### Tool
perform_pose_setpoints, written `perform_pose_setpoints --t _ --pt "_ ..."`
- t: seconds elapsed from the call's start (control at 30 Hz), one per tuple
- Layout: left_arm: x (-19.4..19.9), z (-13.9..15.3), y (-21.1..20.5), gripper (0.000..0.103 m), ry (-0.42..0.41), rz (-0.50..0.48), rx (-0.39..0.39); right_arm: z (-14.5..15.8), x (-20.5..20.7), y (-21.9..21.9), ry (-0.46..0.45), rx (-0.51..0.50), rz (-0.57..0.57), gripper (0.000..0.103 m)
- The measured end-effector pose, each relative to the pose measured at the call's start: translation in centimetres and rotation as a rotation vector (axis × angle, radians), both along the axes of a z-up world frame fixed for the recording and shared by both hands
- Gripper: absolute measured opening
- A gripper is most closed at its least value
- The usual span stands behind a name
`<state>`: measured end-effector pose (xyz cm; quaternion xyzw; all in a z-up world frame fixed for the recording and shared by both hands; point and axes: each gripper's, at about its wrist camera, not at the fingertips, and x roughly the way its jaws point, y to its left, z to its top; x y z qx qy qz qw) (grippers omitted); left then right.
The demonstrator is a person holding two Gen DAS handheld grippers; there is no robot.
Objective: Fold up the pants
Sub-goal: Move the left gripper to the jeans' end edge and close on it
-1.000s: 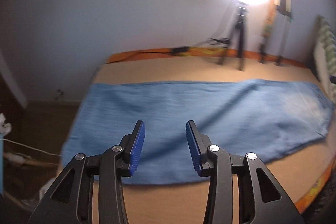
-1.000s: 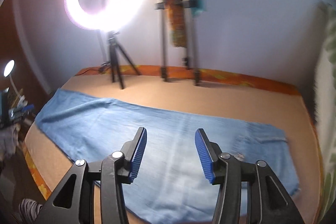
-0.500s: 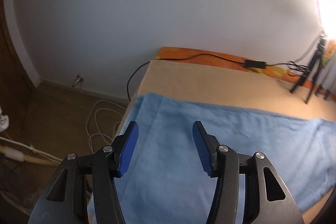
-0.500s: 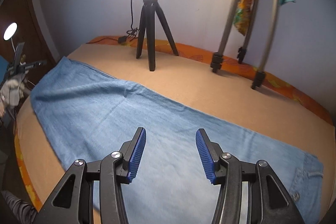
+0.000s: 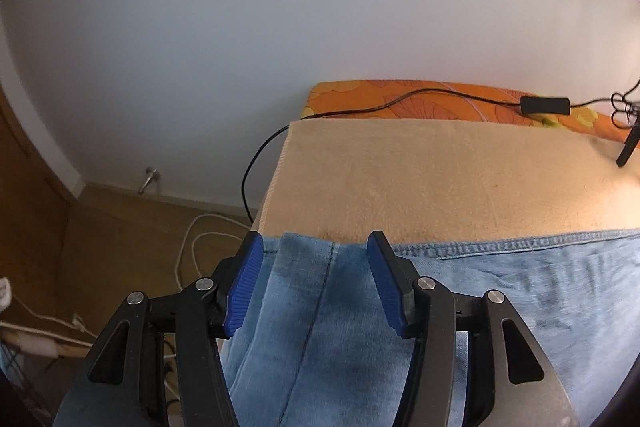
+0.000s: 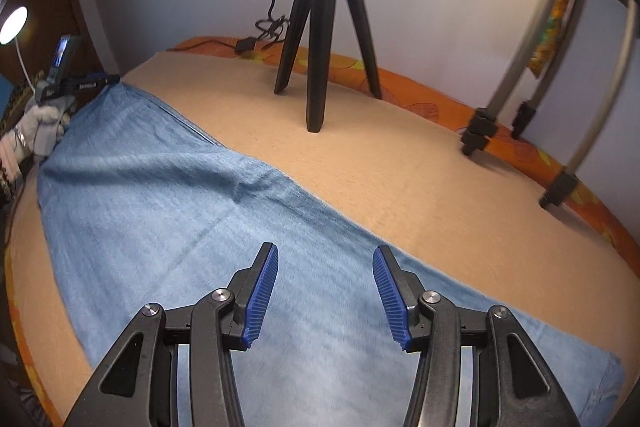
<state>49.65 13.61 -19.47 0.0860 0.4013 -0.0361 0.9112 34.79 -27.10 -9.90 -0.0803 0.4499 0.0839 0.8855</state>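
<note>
Pants (image 6: 168,203) lie flat lengthwise on the tan-covered bed (image 5: 460,179), hem end at its left edge. Left tongs (image 5: 314,255) are about half open with nothing gripped, jaws having just widened, straddling the hem seam. Right tongs (image 6: 325,269) hover half open and empty over mid-leg. Best bet is probably pinching both layers right at the hem before lifting, so nothing slides.

Two wrist views, both tilted down over the bed

Your left camera sits close above the pants (image 5: 500,287) hem, facing the wall; your right looks along the same pants (image 6: 160,187) toward the tripod (image 6: 320,27), from a little farther back.
</note>
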Motion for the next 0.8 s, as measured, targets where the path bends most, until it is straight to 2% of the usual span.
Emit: perform_pose_setpoints --t 0.1,0.13,0.17,0.23,0.33,0.47,0.57,0.6,0.63,0.7,0.8 --pt "-0.3 -0.5 -0.6 0.051 0.002 -0.032 0.027 -0.8 1.1 -0.3 0.012 0.002 -0.014 0.052" --pt "-0.5 -0.5 -0.9 0.042 -0.005 -0.045 0.036 -0.9 1.3 -0.4 0.016 0.011 -0.02 0.052" --pt "-0.5 -0.3 -1.2 0.038 -0.013 -0.049 0.045 -1.1 1.5 -0.6 0.02 0.022 -0.026 0.052" --pt "-0.8 -0.3 -1.7 0.013 -0.014 -0.081 0.057 -1.3 1.7 -0.6 0.016 0.021 -0.029 0.052" --pt "-1.0 -0.4 -2.3 0.003 0.002 -0.096 0.089 -1.3 1.6 -0.4 0.013 0.015 -0.027 0.052" --pt "-1.6 0.1 -2.5 0.002 -0.002 -0.106 0.089 -1.4 1.7 -0.4 0.012 0.013 -0.026 0.053" --pt "-1.6 1.0 -1.2 0.002 -0.011 -0.072 0.031 -1.2 1.5 -0.6 0.015 0.012 -0.023 0.051" --pt "-1.4 1.4 -0.3 0.005 -0.011 -0.048 -0.019 -1.2 1.5 -0.8 0.017 0.015 -0.024 0.051" --pt "-1.4 1.8 0.4 0.017 -0.018 -0.027 -0.049 -1.1 1.5 -0.9 0.017 0.019 -0.025 0.051" --pt "-1.6 2.2 0.6 0.035 -0.032 -0.033 -0.051 -1.2 1.4 -0.9 0.018 0.021 -0.024 0.052" --pt "-1.3 1.6 -0.2 0.037 -0.004 -0.07 0.019 -1.4 1.4 -0.8 0.019 0.013 -0.021 0.053"
